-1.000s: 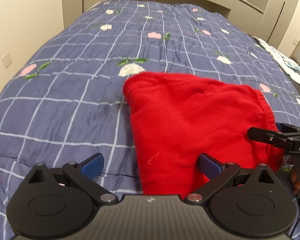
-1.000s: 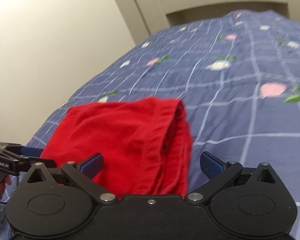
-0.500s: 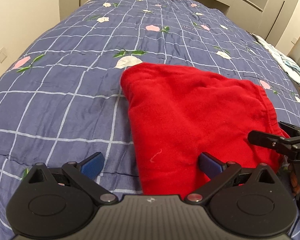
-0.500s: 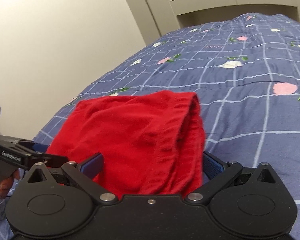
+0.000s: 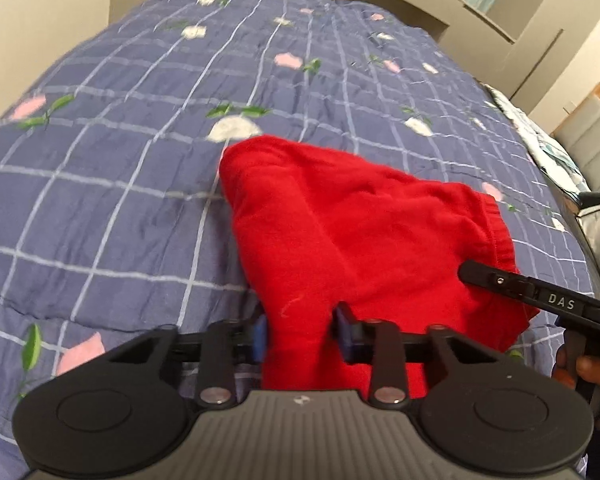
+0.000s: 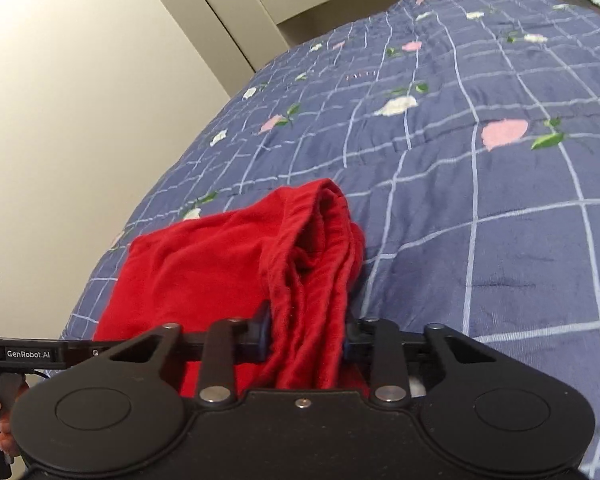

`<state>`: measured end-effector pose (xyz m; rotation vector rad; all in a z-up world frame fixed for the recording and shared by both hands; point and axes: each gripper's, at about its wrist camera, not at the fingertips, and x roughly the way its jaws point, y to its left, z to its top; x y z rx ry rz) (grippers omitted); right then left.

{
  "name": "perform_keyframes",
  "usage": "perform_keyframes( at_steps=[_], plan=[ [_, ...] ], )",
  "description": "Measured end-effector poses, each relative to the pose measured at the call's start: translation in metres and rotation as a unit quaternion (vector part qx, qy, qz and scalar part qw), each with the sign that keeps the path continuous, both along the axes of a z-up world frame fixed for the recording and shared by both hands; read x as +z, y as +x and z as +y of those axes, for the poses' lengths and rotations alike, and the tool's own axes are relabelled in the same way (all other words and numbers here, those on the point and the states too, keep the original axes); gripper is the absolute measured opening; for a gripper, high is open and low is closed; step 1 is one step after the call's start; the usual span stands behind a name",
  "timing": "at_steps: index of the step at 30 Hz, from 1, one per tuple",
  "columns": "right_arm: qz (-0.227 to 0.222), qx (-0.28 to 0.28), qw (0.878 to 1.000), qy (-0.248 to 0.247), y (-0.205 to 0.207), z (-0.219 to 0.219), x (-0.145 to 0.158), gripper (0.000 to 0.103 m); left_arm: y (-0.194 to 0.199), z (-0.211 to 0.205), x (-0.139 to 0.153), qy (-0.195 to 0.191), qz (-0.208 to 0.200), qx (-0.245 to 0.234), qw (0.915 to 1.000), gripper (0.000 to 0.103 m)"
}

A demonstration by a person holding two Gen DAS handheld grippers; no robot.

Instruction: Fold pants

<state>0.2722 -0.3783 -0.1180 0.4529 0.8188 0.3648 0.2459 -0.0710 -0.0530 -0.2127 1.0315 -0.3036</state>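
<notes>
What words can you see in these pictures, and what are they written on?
"DAS" – on the right claw, seen from the left wrist camera; the rest is cut off.
"GenRobot.AI" – on the left claw's side, seen from the right wrist camera.
Faint pink stitching on the blue quilt – too blurred to read.

1. The folded fleece pants (image 5: 352, 240) are solid bright red, with no print.
2. The quilted bedspread (image 5: 112, 184) is dusky blue, crossed by a pale grid, with scattered pink and white flowers on green leaves.
3. The left gripper (image 5: 300, 330) has a black body and blue pads.
4. The right gripper (image 6: 306, 334) is black, with blue pads.
5. The smooth wall (image 6: 60, 100) is plain cream.
</notes>
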Motion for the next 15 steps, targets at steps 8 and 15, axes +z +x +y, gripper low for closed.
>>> perform_keyframes(
  at_steps=[8,15],
  plan=[
    [-0.033,0.001,0.999,0.003,-0.025,0.026,0.045,0.026,-0.02,0.019,0.037,0.015,-0.034,-0.006,0.9993,0.029],
    [-0.032,0.013,0.999,-0.008,-0.052,0.081,0.082,0.027,-0.039,0.079,0.056,0.022,-0.033,0.0,0.9992,0.029]
  ],
)
